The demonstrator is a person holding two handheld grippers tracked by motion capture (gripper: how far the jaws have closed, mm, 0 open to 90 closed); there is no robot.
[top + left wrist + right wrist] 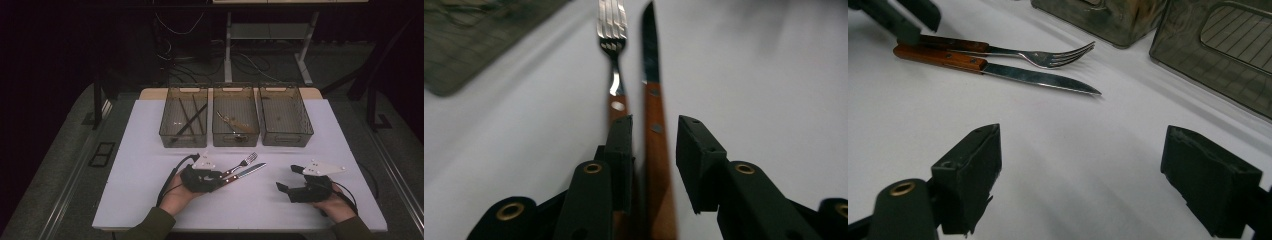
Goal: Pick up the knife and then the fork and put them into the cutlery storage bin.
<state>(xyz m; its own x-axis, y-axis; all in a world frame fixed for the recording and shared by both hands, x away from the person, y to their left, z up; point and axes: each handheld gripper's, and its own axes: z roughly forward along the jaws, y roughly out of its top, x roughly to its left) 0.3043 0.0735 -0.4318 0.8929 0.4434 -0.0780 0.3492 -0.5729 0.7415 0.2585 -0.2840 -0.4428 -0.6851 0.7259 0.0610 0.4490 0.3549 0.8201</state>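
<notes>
The left gripper [218,181] has its jaws parted a little around the wooden handles of the fork [241,165] and the knife [248,171], which lie side by side on the white table [150,200] and point away from its tips toward the 3 bins [235,122]. In the left gripper view the knife handle lies loose in the gap, the fork handle runs under one jaw, and I cannot tell whether that jaw touches it. To the right of both blades, well apart from them, the right gripper [289,178] holds its jaws wide over bare table.
</notes>
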